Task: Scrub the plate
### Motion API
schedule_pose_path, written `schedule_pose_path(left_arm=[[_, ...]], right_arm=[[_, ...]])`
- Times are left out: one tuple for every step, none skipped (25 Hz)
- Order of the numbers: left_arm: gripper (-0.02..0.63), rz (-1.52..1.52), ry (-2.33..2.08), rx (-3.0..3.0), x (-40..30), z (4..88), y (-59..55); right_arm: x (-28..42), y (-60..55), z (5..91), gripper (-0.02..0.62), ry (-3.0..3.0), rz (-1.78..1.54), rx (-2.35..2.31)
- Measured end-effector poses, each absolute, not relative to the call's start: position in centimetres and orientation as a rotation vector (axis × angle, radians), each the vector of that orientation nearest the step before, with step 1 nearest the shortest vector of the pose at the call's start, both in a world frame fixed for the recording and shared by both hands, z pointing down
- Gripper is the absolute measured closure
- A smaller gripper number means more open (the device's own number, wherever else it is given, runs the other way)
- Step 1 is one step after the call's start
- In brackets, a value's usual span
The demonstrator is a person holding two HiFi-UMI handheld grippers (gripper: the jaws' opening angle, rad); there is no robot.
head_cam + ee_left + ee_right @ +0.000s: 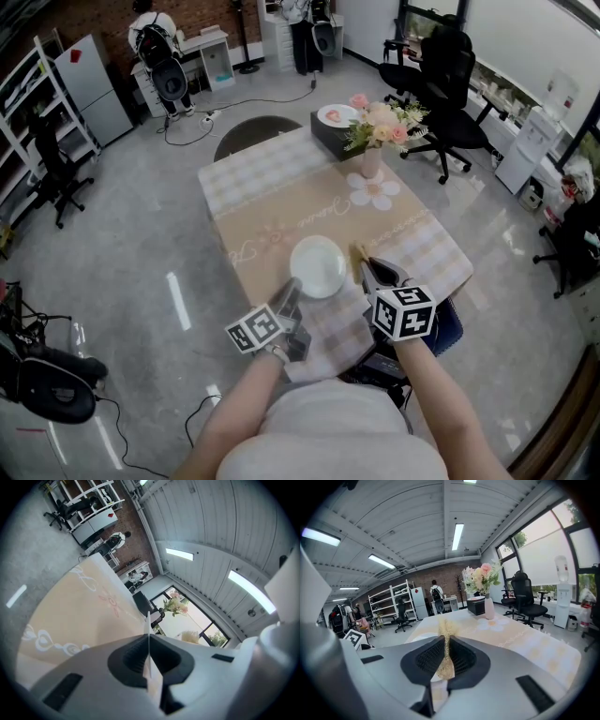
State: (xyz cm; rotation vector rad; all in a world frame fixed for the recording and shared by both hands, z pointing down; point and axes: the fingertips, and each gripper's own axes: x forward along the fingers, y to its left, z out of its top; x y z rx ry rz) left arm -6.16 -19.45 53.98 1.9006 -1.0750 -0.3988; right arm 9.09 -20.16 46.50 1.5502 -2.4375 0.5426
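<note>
We are holding the white plate [317, 265] at the near edge of the table [272, 202], on its beige and checked cloth. Our left gripper [287, 295] is pinching the plate's near-left rim; in the left gripper view its jaws are closing almost together on the thin white edge. Our right gripper [373, 274] is sitting just right of the plate, its jaws clamping a straw-coloured scrubber [446, 644] that is sticking up between them. Farther along the table a vase of flowers [373, 141] is standing beside a dark box [330, 131]. Black office chairs [450, 84] are standing beyond.
</note>
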Motion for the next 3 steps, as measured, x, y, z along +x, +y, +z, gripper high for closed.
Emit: schedule_pose_path(left_arm=[[0.589, -0.398, -1.075, 1.9, -6.12, 53.98, -19.44], [0.589, -0.397, -1.075, 1.9, -6.09, 53.97, -19.43], [0.589, -0.397, -1.076, 1.9, -6.06, 53.96, -19.43]], right_arm=[[9.09, -20.13, 46.48, 0.56, -2.439, 0.542, 1.548], [9.09, -20.1, 46.47, 0.56, -2.44, 0.541, 1.546], [9.09, -20.07, 46.46, 0.56, -2.441, 0.54, 1.544]])
